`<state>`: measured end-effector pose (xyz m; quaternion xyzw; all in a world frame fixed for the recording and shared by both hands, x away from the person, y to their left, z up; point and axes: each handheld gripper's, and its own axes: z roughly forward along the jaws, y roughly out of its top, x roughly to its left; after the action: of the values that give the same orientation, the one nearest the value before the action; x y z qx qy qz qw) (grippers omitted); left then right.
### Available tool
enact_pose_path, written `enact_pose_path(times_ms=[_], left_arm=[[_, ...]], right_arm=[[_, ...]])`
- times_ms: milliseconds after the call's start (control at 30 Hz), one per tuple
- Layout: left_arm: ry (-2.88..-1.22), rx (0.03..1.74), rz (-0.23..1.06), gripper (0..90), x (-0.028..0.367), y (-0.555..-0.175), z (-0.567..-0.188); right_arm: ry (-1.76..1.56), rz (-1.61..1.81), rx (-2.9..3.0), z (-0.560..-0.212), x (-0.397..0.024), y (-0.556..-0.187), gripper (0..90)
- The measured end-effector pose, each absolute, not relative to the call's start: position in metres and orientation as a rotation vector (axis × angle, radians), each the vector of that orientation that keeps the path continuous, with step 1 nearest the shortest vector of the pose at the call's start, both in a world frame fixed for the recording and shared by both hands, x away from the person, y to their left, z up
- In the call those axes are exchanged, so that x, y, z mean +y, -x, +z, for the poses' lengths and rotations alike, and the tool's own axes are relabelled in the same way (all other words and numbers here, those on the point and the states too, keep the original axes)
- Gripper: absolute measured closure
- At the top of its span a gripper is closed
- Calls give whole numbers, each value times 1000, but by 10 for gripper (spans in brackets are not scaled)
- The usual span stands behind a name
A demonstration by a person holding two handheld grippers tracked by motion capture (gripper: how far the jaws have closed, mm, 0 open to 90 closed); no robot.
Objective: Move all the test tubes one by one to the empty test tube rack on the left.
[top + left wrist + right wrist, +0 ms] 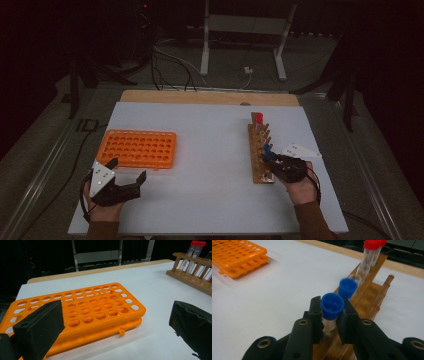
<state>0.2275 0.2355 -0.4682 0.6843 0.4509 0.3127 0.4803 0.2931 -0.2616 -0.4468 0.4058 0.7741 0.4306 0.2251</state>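
Observation:
A wooden tube rack (260,150) stands on the right of the white table, holding red-capped tubes (259,119) at its far end and blue-capped tubes (268,148) nearer me. My right gripper (272,159) is shut on the nearest blue-capped tube (332,304), its pads (315,315) pressing the clear body just under the cap while the tube stands in the rack (367,297). A second blue-capped tube (347,288) stands right behind it. My left gripper (126,169) rests open at the near left, its jaws wide apart in front of the orange tube rack (85,307), nothing between them.
The orange rack (137,148) of empty holes lies on the left of the table (200,130). A small white card (300,150) lies right of the wooden rack. Cables and a metal stand's legs (242,45) are on the floor beyond the far edge.

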Motion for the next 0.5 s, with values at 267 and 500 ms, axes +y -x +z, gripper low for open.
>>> enact_pose_path(times_ms=[267,500], left_arm=[[-1679,1107,760,1,235,-228,-468],[-1705,1092,758,1,228,-230,-466]], right_arm=[[-1093,1212,2132,-422,-262,-293,763],[-1064,1229,2126,-403,-264,-292,764]])
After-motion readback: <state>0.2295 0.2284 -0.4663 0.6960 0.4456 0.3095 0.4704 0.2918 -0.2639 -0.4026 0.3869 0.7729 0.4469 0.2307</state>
